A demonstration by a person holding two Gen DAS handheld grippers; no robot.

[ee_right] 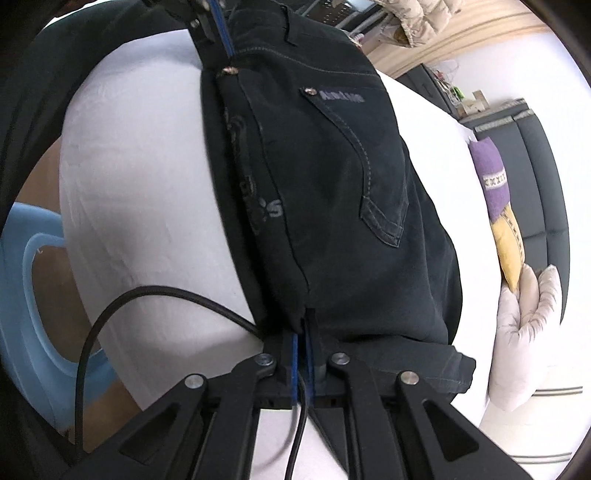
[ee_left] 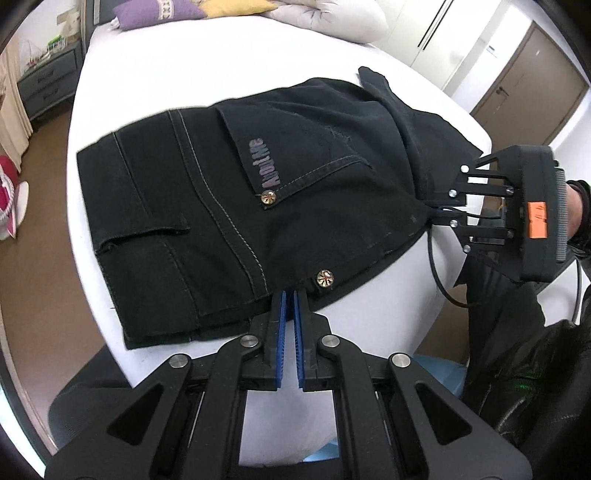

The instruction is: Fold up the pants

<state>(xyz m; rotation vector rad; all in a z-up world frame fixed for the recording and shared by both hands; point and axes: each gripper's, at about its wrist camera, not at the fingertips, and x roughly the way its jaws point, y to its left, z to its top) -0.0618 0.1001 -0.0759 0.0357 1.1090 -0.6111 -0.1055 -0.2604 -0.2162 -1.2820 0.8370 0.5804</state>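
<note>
I see the pants [ee_left: 236, 192] on the bed [ee_left: 207, 70]; pillows [ee_left: 162, 14] lie behind them.

We can see pale letters on the back pocket flap [ee_left: 258, 162] of the black pants [ee_left: 207, 206], but we cannot read the whole word. On the waistband [ee_right: 255, 206] we can read only one letter, "S".
</note>
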